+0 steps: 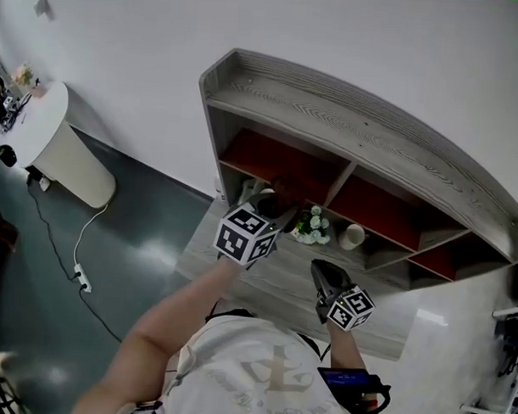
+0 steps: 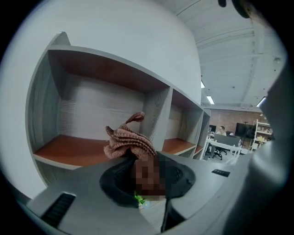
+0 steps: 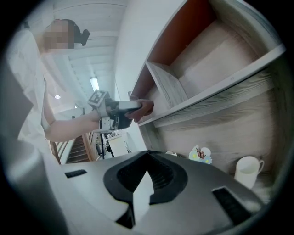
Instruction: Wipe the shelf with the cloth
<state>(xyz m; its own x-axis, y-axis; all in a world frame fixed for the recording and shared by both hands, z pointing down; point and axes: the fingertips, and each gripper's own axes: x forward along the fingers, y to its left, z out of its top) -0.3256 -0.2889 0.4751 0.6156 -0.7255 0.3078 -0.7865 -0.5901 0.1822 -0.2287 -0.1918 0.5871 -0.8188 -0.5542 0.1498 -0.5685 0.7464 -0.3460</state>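
The grey wooden shelf with red-brown compartments stands against a white wall. My left gripper reaches into the left compartment, shut on a brown knitted cloth. The cloth bunches out of the left gripper just above the compartment's red-brown floor. In the right gripper view the cloth sits at the compartment's front edge, held by the left gripper. My right gripper hangs lower, over the bottom ledge. In its own view the right gripper is shut and holds nothing.
A small pot of white flowers and a white mug stand on the lower ledge, right of the left gripper; the mug also shows in the right gripper view. A white round stand and a floor cable lie left.
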